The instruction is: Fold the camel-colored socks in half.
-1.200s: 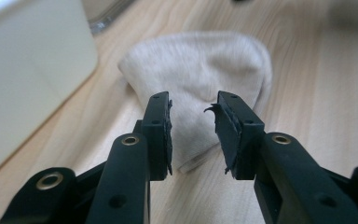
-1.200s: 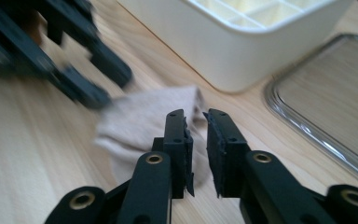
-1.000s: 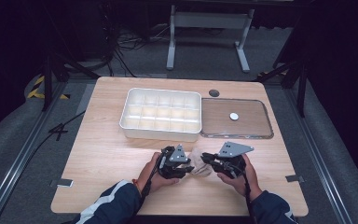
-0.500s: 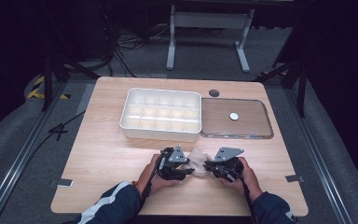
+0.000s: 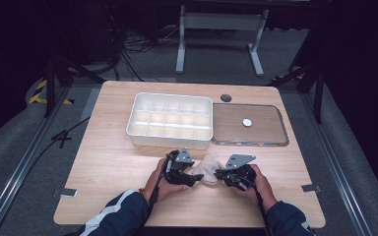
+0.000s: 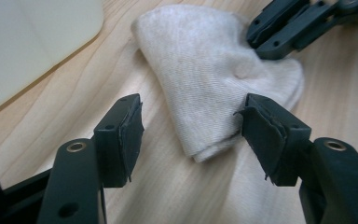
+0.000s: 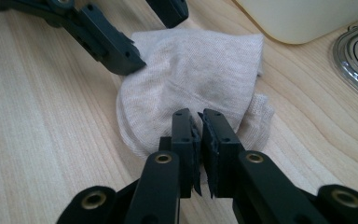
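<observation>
1. Beige knit: I see a folded sock on the table, near the front edge, between my two grippers and just in front of the white tray.
2. My left gripper has just been opening its jaws. They stand apart around the sock's folded corner; the right-hand pad just touches the cloth, the other pad is clear of it, so nothing is pinched.
3. My right gripper is nearly closed, with the sock's edge clamped between its pads. The cloth bunches just beyond its tips.
4. From above, both grippers point inward at the sock, left gripper on one side, right gripper on the other, each in a hand.
5. Beside the tray, to its right, lies a clear lid, flat on the table, with a small white disc at its middle.
6. Both tray and lid sit apart from the sock.
</observation>
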The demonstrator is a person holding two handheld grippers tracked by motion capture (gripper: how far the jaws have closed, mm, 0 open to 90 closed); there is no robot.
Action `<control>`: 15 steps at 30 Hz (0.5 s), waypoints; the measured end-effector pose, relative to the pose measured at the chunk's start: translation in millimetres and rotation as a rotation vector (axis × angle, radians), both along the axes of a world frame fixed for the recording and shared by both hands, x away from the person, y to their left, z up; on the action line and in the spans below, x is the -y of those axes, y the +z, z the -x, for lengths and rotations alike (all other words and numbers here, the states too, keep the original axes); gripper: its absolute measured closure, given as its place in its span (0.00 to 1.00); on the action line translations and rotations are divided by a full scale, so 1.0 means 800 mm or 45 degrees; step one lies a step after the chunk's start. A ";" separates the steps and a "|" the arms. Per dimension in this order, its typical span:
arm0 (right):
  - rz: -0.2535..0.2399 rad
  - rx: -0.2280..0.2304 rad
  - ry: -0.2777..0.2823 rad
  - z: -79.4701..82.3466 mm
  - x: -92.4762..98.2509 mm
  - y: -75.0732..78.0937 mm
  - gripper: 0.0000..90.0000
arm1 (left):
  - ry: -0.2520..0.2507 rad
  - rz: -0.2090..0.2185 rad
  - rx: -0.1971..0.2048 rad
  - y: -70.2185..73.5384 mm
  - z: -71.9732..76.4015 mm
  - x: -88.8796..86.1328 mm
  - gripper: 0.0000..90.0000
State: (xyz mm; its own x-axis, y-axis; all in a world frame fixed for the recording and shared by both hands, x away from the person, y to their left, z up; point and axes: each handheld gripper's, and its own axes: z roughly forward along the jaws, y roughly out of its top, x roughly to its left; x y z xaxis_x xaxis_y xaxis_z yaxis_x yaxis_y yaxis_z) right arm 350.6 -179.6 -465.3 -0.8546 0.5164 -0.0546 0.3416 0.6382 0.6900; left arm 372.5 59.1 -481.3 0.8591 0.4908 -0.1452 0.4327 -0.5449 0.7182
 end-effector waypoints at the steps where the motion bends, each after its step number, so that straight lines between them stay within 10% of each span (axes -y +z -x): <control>1: -0.010 -0.004 0.000 0.000 0.000 0.000 0.93 | 0.011 -0.001 -0.001 0.000 0.000 -0.001 0.42; 15: 0.028 0.016 -0.059 -0.001 0.001 0.006 0.92 | -0.026 -0.023 0.034 0.000 0.003 0.001 0.81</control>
